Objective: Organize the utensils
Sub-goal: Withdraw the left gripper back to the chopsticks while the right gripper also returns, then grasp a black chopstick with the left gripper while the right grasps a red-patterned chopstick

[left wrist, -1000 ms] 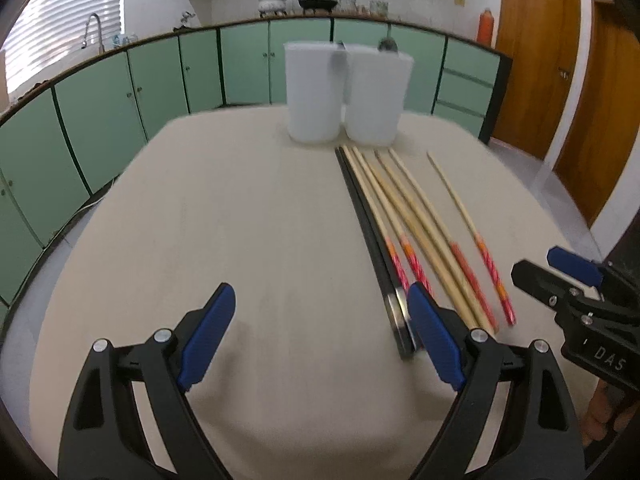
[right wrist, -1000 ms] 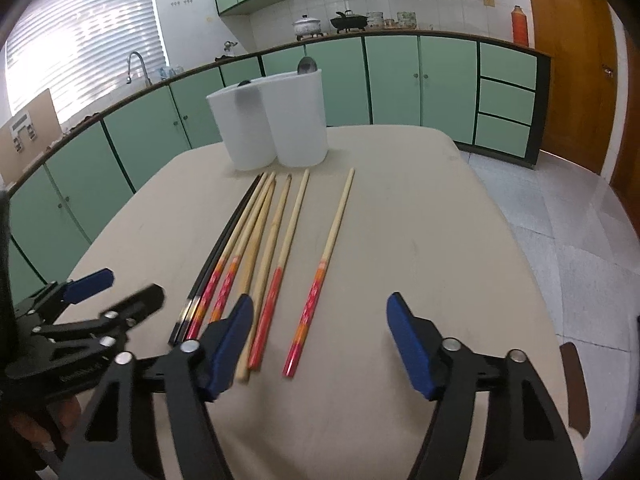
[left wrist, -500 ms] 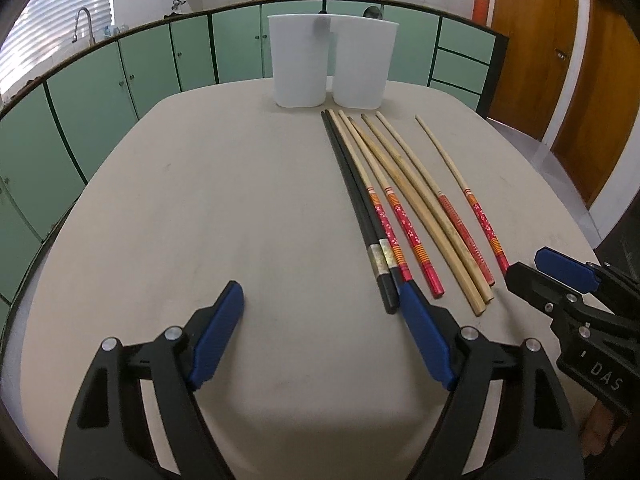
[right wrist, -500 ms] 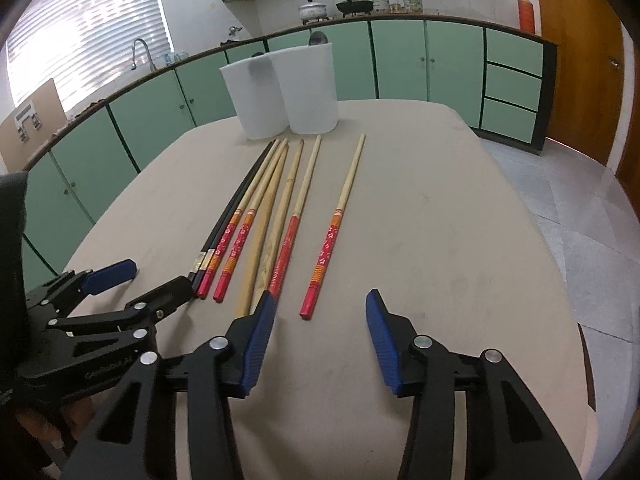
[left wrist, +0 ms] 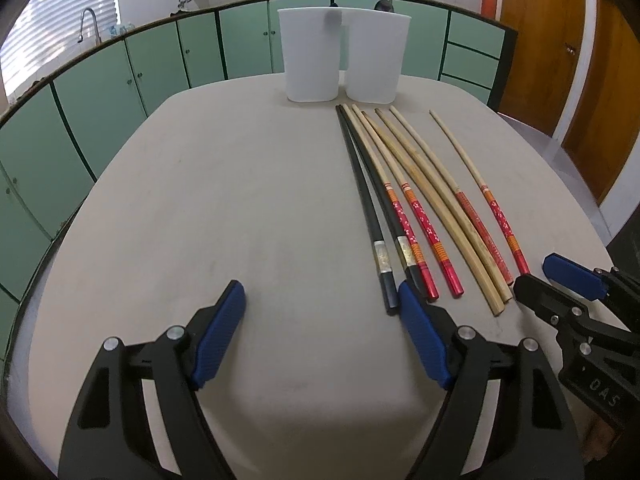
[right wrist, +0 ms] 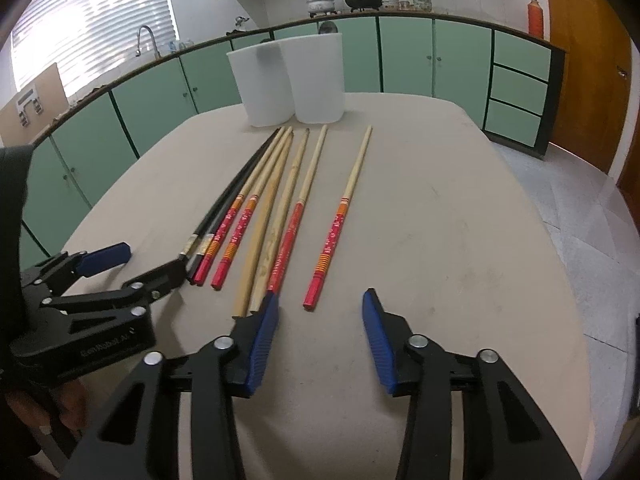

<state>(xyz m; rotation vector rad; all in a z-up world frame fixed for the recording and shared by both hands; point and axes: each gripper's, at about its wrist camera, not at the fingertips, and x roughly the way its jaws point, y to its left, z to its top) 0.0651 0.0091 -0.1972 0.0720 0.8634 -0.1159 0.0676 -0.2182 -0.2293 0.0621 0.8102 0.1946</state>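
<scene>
Several chopsticks lie side by side on the beige table [left wrist: 224,208]: two black ones [left wrist: 362,196], red-handled ones [left wrist: 420,216] and plain bamboo ones [left wrist: 436,200]. One red-handled chopstick [right wrist: 342,216] lies apart at the right. Two white cups [left wrist: 310,60] [right wrist: 316,76] stand at the far end. My left gripper [left wrist: 320,300] is open and empty, its right finger at the black chopsticks' near ends. My right gripper [right wrist: 320,300] is open and empty, its jaws either side of the lone chopstick's red end.
Green kitchen cabinets [left wrist: 120,76] ring the table. A sink tap [right wrist: 144,38] and pots on the counter [right wrist: 320,2] stand behind. Wooden doors [left wrist: 532,36] are at the right. The table's near edge lies just under both grippers.
Both grippers have moved forward toward the chopsticks' near ends. The right gripper's jaws narrowed half a second ago and have since widened a little. The chopsticks have not moved.
</scene>
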